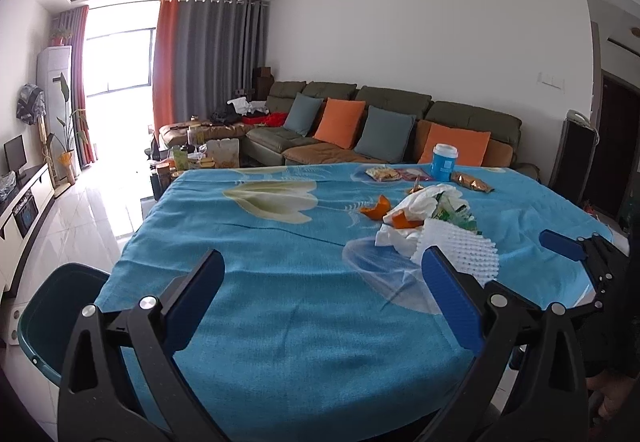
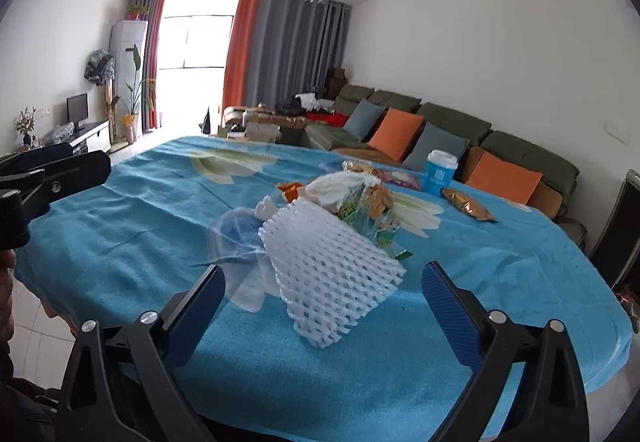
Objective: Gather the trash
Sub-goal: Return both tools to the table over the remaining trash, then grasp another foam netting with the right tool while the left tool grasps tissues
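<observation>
Hovering my right gripper with jaws wide just short of the white foam net, nearest piece of the trash pile; it looks light and squashy, so I'd pinch its near edge. My left gripper gapes empty beside it.

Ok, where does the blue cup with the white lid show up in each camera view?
Left wrist view: the blue cup stands at the table's far edge, right of centre, before an orange cushion.
Right wrist view: the cup stands at the far right edge, beyond the trash pile.
Shared landmark: the white foam net lies nearer than the cup.
</observation>
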